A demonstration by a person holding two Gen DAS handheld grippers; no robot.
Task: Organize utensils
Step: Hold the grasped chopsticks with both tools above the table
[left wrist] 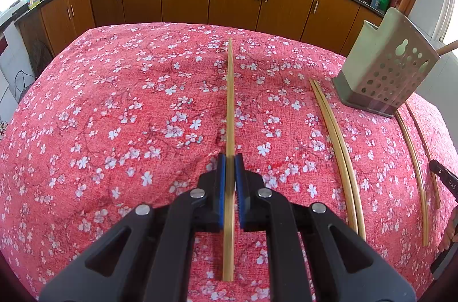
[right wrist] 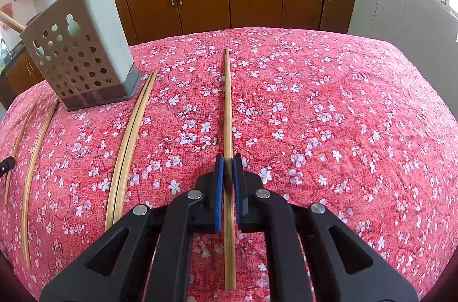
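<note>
Pointing straight ahead, a chopstick lies between left tool pads.

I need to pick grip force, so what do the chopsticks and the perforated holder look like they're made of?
Chopsticks: probably bamboo or light wood, going by the pale tan colour, faint grain and matte surface. Holder: grey and smooth with punched round holes; it looks like moulded plastic, though painted metal can't be ruled out. Both the left gripper and right gripper have blue ribbed pads.
</note>
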